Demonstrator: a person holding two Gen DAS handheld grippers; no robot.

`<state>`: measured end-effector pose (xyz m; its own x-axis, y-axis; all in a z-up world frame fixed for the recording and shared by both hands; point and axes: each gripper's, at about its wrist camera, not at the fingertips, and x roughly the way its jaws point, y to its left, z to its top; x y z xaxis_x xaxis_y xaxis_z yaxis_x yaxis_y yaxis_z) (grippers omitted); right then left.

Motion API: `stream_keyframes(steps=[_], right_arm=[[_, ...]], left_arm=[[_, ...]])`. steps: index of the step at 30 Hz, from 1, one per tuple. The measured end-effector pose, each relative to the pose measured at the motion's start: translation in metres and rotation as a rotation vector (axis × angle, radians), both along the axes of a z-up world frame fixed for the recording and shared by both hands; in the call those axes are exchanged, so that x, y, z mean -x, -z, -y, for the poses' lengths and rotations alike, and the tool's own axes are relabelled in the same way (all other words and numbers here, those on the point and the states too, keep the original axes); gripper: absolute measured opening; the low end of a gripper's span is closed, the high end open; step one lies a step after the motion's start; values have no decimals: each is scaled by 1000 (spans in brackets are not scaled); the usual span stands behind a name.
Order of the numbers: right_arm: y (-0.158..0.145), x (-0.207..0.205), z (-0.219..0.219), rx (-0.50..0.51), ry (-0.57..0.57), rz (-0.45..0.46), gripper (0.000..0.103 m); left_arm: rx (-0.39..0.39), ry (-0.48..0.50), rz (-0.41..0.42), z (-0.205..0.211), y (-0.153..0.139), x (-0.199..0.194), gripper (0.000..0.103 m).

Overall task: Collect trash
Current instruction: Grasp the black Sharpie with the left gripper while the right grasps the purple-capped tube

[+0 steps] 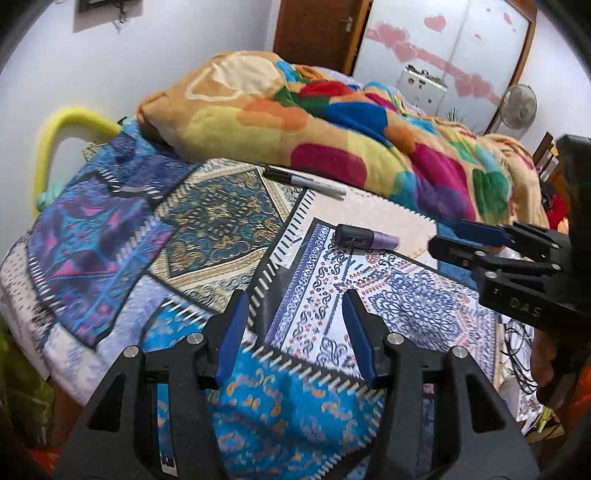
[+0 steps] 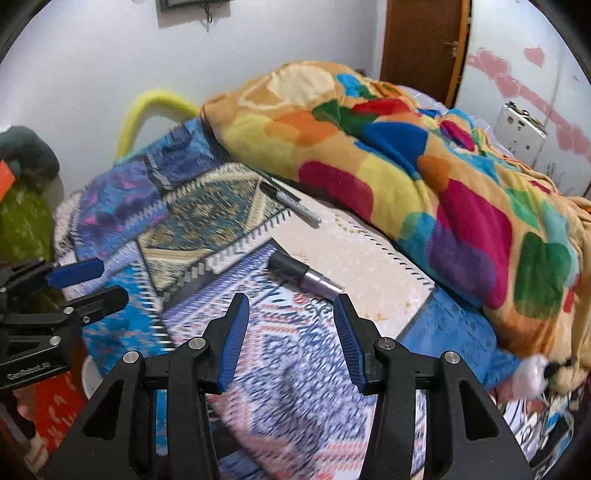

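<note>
A small purple bottle with a dark cap [image 1: 365,238] [image 2: 303,275] lies on its side on the patterned bedspread [image 1: 207,229] [image 2: 192,210]. A marker pen [image 1: 306,181] [image 2: 291,203] lies farther back, by the blanket. My left gripper [image 1: 291,325] is open and empty, hovering above the bedspread short of the bottle. My right gripper [image 2: 290,325] is open and empty, just short of the bottle; it also shows at the right of the left wrist view [image 1: 450,240]. The left gripper shows at the left of the right wrist view [image 2: 96,282].
A bunched multicoloured blanket [image 1: 332,122] [image 2: 424,177] fills the back and right of the bed. A yellow curved tube [image 1: 62,136] [image 2: 147,110] stands at the bed's far left. A wooden door [image 1: 317,29] and wardrobe [image 1: 443,48] are behind. Clutter lies beside the bed at lower right [image 2: 535,406].
</note>
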<state>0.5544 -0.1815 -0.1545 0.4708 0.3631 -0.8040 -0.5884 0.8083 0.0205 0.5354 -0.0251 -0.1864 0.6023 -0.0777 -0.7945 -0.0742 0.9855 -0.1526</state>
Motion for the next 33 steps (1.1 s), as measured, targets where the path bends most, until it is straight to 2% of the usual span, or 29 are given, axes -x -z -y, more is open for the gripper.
stream_keyframes(steps=[5, 11, 15, 17, 19, 20, 23, 26, 33], right_arm=[[33, -32, -15, 29, -65, -30, 44], [60, -47, -46, 86, -175, -38, 44], [74, -57, -54, 103, -173, -61, 44], [77, -62, -51, 89, -143, -76, 44], [79, -66, -43, 61, -113, -98, 33], [80, -68, -36, 39, -90, -120, 24], [76, -71, -14, -43, -31, -149, 24], [69, -70, 9, -88, 42, -137, 24], [48, -72, 45, -89, 190, -33, 24]], left_arm=[[0, 9, -30, -2, 23, -30, 52], [-24, 7, -37, -9, 33, -60, 52], [-41, 7, -32, -11, 33, -82, 52], [-34, 5, -36, -12, 33, -94, 52], [-15, -2, -38, -13, 33, -109, 52], [-9, -6, -39, -13, 32, -115, 52], [18, -37, -47, -13, 35, -138, 52], [59, -88, -54, -13, 38, -165, 52], [119, -233, -114, -10, 65, -221, 52]])
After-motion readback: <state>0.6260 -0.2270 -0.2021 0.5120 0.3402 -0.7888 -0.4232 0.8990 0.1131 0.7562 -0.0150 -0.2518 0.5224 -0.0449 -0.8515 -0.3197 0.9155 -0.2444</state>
